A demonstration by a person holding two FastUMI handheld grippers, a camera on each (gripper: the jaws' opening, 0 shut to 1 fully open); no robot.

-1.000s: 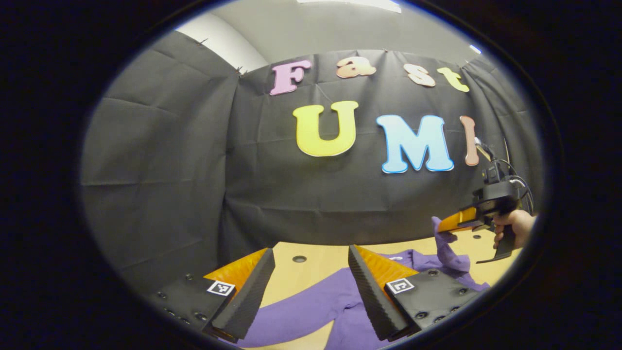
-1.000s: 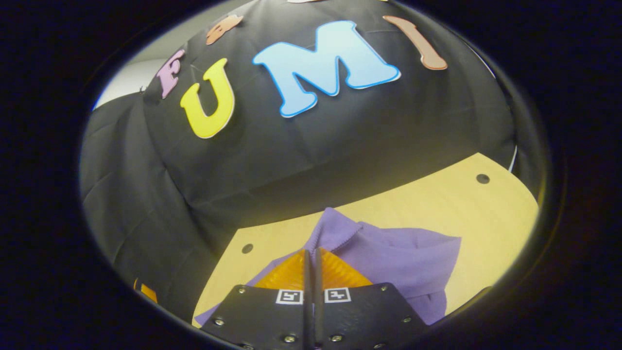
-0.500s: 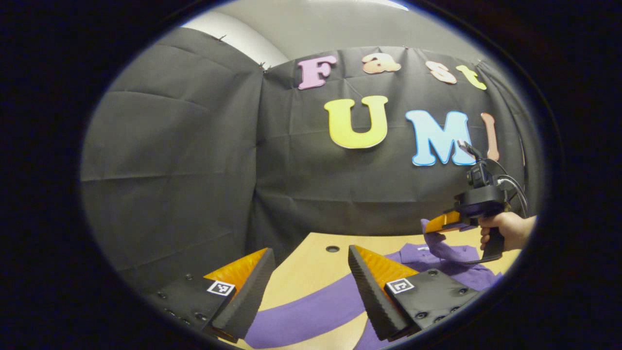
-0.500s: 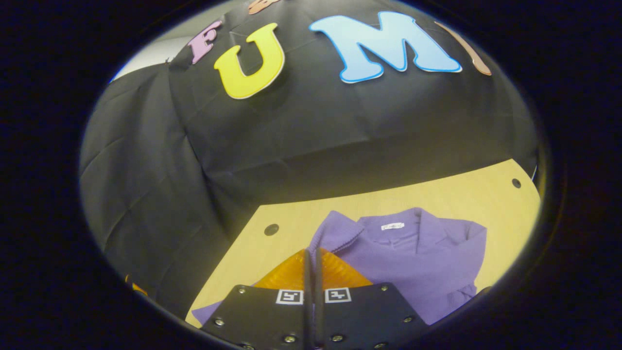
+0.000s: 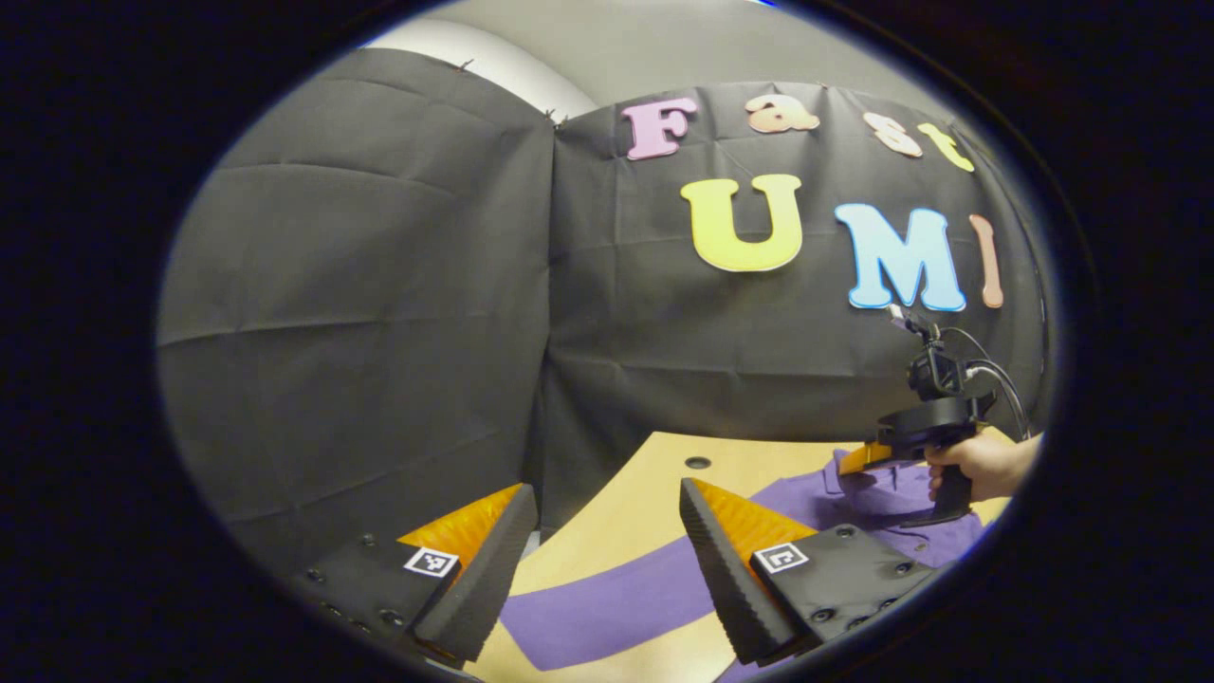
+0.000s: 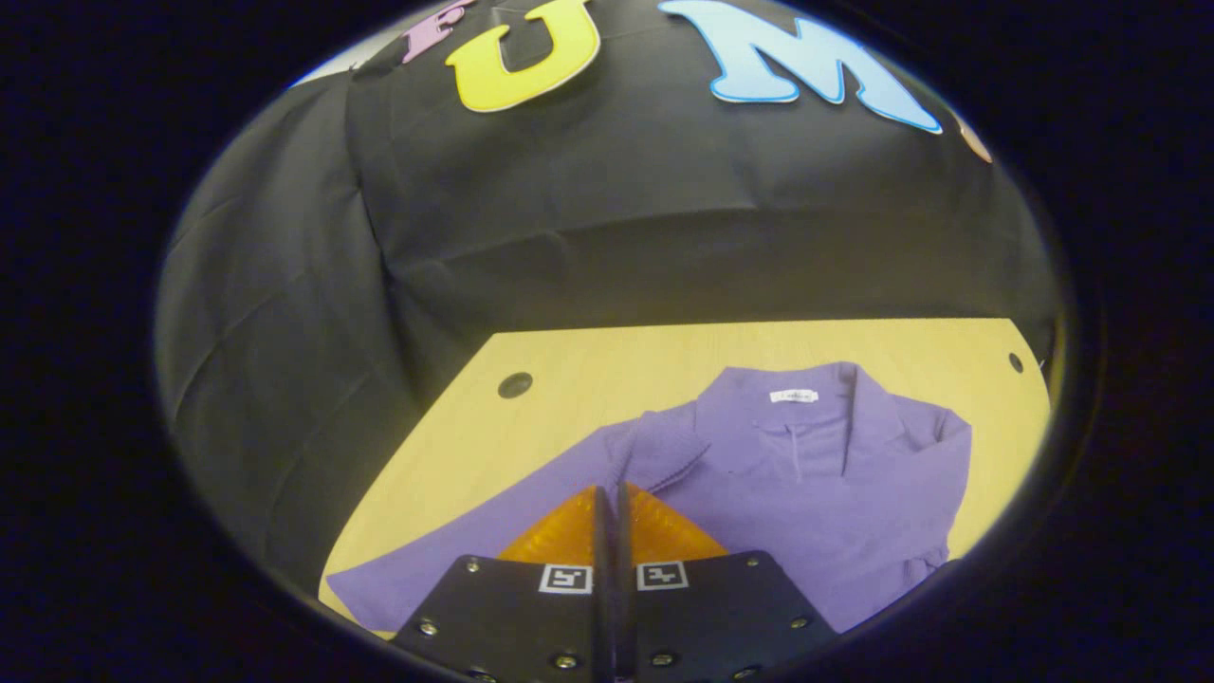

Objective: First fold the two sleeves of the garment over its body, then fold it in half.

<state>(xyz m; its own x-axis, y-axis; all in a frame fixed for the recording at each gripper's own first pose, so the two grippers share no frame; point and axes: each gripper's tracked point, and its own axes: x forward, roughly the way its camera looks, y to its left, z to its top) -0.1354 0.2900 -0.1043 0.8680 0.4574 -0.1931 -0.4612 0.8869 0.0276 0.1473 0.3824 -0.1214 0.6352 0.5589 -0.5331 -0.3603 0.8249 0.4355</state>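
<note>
In the left gripper view, the left gripper [image 5: 607, 560] is hanging with its jaws spread apart and nothing between them, above a purple sleeve [image 5: 616, 602] lying flat across the table [image 5: 645, 493]. Compared with a second ago, the right gripper [image 5: 858, 460], held by a hand [image 5: 982, 465], is sitting lower, close over the purple garment [image 5: 882, 498], the cuff no longer dangling high. The garment's lower part is being cut off by the view's edge.

In the right gripper view, the right gripper [image 6: 611, 503] is keeping its jaws clenched on the right sleeve's cuff [image 6: 664, 451], now folded over the garment [image 6: 816, 474], more of which is showing than before. The pinched cloth itself is hidden between the fingers.
</note>
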